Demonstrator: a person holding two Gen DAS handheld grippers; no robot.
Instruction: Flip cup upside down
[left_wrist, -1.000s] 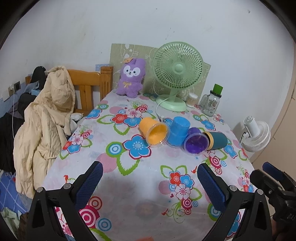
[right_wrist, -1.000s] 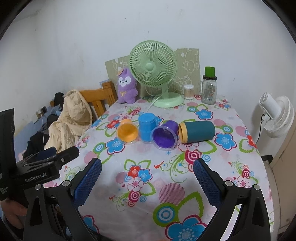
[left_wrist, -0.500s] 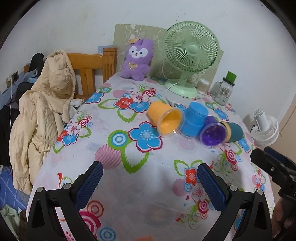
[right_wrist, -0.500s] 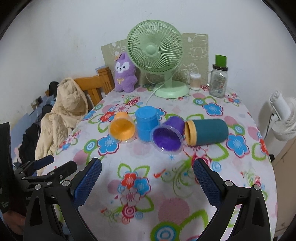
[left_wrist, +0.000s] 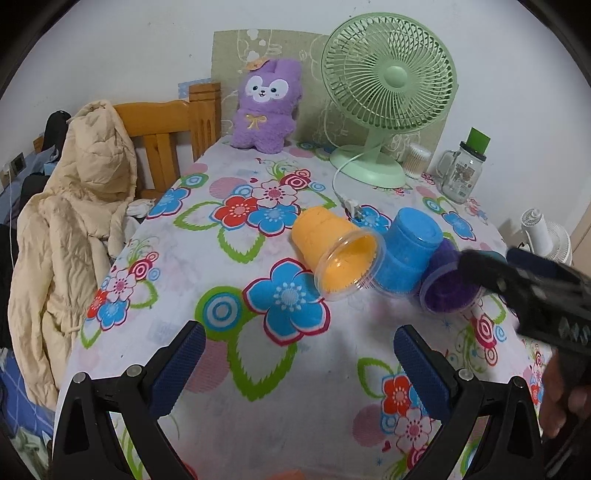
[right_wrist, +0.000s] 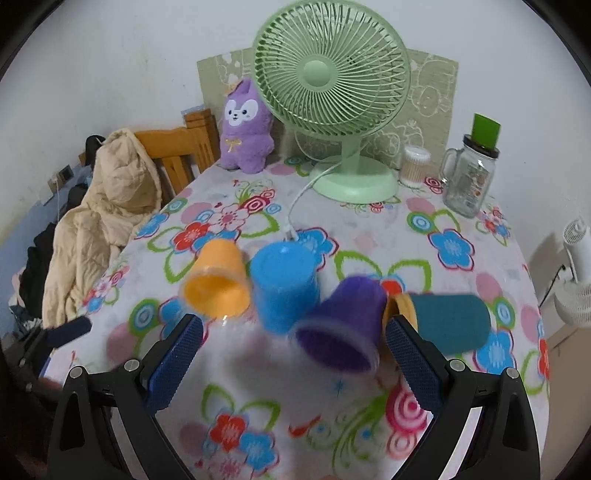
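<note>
Several cups sit in a row on the floral tablecloth (left_wrist: 221, 266). An orange cup (left_wrist: 338, 256) (right_wrist: 218, 286) lies on its side, mouth toward me. A blue cup (left_wrist: 410, 256) (right_wrist: 284, 280) stands upside down. A purple cup (left_wrist: 448, 282) (right_wrist: 343, 325) and a teal cup with an orange rim (right_wrist: 447, 321) lie on their sides. My left gripper (left_wrist: 295, 358) is open and empty, short of the orange cup. My right gripper (right_wrist: 291, 354) is open and empty, just short of the blue and purple cups; it also shows blurred in the left wrist view (left_wrist: 524, 280).
A green desk fan (right_wrist: 332, 96) with its white cable, a purple plush toy (left_wrist: 267, 107), a cotton swab jar (right_wrist: 413, 166) and a glass mug jar with green lid (right_wrist: 471, 177) stand at the back. A wooden chair with a beige coat (left_wrist: 77, 221) is at the left table edge.
Both grippers have moved forward toward the cups, which now look larger. The right gripper has come close to the purple and blue cups. The cups have not moved.
</note>
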